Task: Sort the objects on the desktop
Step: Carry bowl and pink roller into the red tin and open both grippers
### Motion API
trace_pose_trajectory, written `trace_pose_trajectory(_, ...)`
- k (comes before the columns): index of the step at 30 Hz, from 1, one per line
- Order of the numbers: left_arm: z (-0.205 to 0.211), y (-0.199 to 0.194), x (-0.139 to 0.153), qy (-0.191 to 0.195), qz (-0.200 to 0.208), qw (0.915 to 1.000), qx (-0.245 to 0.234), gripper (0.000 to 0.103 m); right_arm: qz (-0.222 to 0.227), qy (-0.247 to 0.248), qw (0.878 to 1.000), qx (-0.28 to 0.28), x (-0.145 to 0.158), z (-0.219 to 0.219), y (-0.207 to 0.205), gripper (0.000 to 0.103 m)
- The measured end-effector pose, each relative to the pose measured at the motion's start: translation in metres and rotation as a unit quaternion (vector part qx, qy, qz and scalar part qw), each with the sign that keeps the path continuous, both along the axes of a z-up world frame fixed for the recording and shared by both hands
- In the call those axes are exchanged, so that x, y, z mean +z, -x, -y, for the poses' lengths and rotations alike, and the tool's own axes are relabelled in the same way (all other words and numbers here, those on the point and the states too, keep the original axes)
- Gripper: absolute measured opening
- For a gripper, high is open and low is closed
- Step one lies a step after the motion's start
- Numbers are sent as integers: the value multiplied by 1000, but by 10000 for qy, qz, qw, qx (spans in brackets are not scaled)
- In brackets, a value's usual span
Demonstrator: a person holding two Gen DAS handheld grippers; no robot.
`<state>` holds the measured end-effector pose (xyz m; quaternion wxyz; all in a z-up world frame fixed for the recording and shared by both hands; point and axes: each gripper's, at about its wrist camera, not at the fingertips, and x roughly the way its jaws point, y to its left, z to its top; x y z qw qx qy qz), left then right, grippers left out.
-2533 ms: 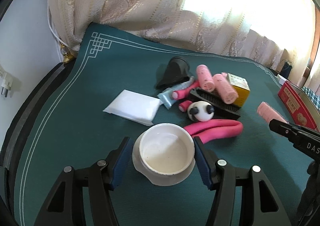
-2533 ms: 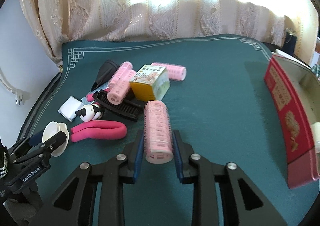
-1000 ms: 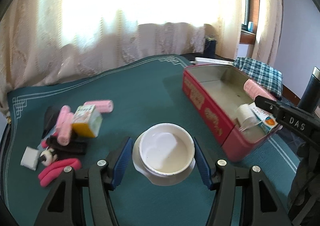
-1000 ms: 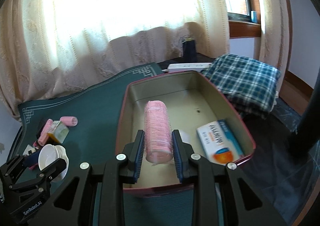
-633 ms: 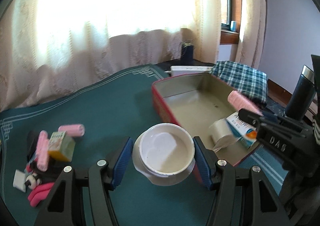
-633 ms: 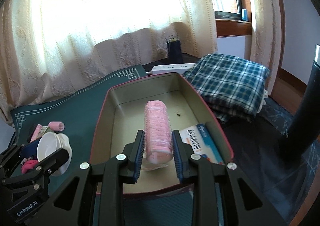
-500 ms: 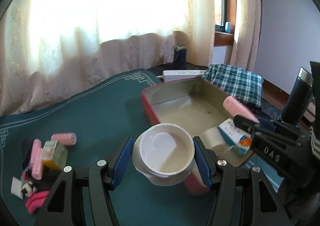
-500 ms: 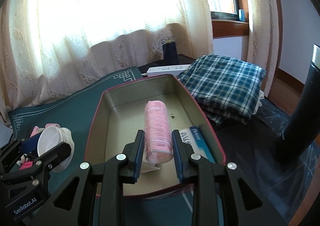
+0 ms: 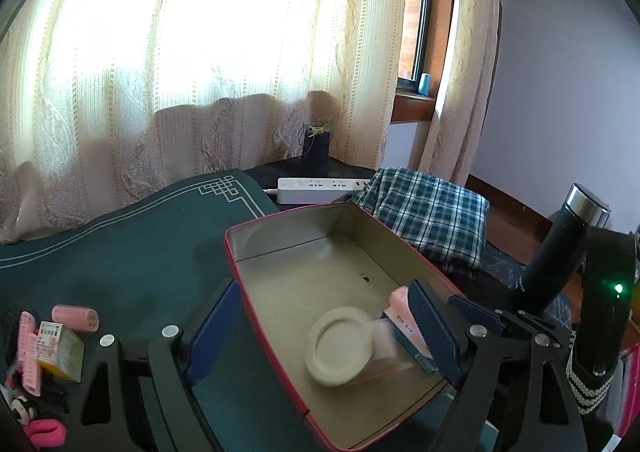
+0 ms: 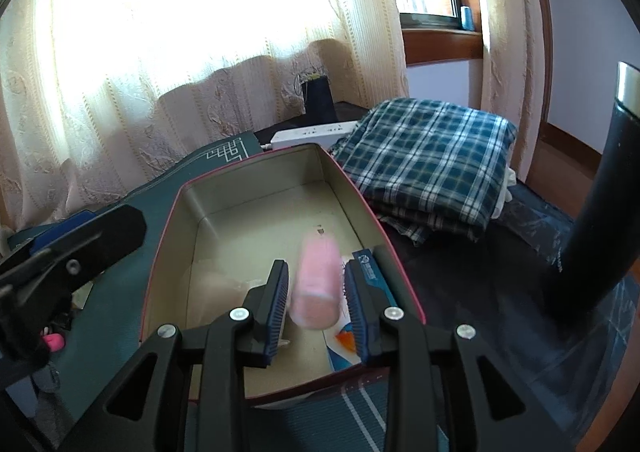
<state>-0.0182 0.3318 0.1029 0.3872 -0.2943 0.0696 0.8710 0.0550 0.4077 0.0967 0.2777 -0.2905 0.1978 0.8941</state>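
Note:
My left gripper [image 9: 322, 332] hovers over the near end of the red tin [image 9: 256, 316] with its jaws opening wide. The white bowl [image 9: 338, 346] has left them and lies tilted and blurred inside the tin. My right gripper [image 10: 317, 306] is over the same tin [image 10: 168, 236], its jaws opening. The pink hair roller [image 10: 318, 284] sits blurred between its pads, with slim gaps on both sides. From the left wrist view the roller [image 9: 399, 298] peeks out behind a blue pad. A blue and white medicine box [image 10: 370, 272] lies in the tin's right corner.
A folded plaid cloth [image 9: 428, 211], a white power strip [image 9: 320, 185] and a dark flask [image 9: 560, 264] lie beyond and right of the tin. On the green mat [image 9: 140, 264] at far left are pink rollers [image 9: 76, 318] and a yellow box [image 9: 60, 350].
Both grippers carried their loads from the mat to over the tin. The left jaws spread and the bowl dropped into the tin. The roller has come loose between the right pads.

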Motion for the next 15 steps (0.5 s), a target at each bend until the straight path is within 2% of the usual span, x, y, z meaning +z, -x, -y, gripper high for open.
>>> trace_pose_trajectory(6, 13, 4, -4, 75, 97, 9997, 220, 87, 49, 39, 9999, 86, -2, 5, 4, 33)
trace_pose_trajectory(11, 27, 3, -5, 114, 48, 9993, 357, 87, 122, 22, 9996, 256, -3, 14, 10, 56)
trace_pose_trajectory(15, 38, 2, -7, 142, 58, 9989, 447, 87, 229, -31, 9990, 393, -3, 24, 17, 59)
